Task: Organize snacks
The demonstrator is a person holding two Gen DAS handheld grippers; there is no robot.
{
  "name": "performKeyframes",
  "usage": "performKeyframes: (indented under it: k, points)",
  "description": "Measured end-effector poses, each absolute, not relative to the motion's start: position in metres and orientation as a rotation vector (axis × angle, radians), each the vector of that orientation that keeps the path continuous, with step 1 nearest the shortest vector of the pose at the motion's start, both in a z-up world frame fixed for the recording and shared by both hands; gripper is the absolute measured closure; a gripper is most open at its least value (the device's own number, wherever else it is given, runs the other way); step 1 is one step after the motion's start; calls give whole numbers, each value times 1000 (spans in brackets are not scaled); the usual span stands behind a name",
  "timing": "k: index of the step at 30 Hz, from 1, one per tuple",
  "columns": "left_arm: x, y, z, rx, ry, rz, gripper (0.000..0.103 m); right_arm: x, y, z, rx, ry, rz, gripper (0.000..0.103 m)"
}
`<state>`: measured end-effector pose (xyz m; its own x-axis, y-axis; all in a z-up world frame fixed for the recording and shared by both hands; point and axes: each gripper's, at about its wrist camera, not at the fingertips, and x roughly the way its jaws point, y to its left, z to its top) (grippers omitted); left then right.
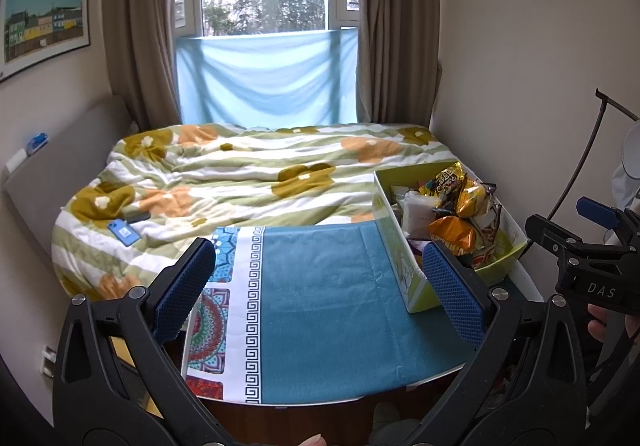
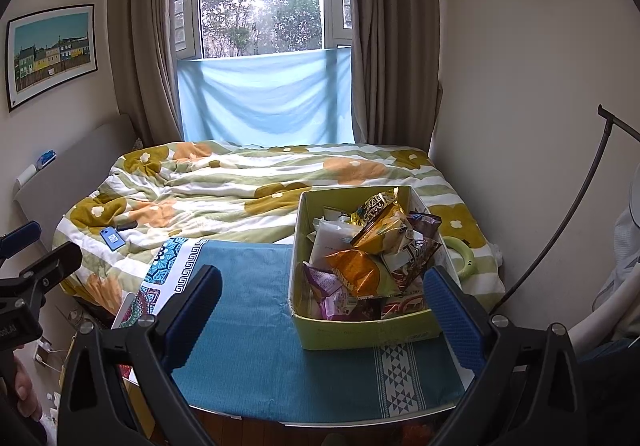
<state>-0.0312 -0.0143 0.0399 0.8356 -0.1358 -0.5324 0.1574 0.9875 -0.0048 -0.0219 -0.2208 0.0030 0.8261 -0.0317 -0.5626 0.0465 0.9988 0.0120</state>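
Observation:
A yellow-green cardboard box [image 2: 360, 330] stands on the right part of a small table covered with a teal cloth [image 2: 248, 346]. Several snack packets fill it, among them an orange bag [image 2: 354, 270], a gold bag [image 2: 380, 224] and a purple packet [image 2: 324, 284]. My right gripper [image 2: 324, 310] is open and hovers above the table's near edge, its right finger close to the box's front right corner. My left gripper [image 1: 320, 286] is open too, over the teal cloth [image 1: 320, 306], with the box [image 1: 404, 270] just inside its right finger. Nothing is held.
Behind the table lies a bed with a flowered quilt [image 1: 240, 174], and a blue phone [image 1: 125, 232] rests on it. A pale green ring [image 2: 460, 254] lies right of the box. A wall and a dark curved rod [image 2: 560, 230] stand at the right.

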Motion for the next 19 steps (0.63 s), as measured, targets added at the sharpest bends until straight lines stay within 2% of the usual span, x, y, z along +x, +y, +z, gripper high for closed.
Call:
performKeyframes:
  k: [19]
  points:
    - [-36, -16, 41, 34, 540, -170, 1, -25, -220, -2, 27, 601, -44, 3]
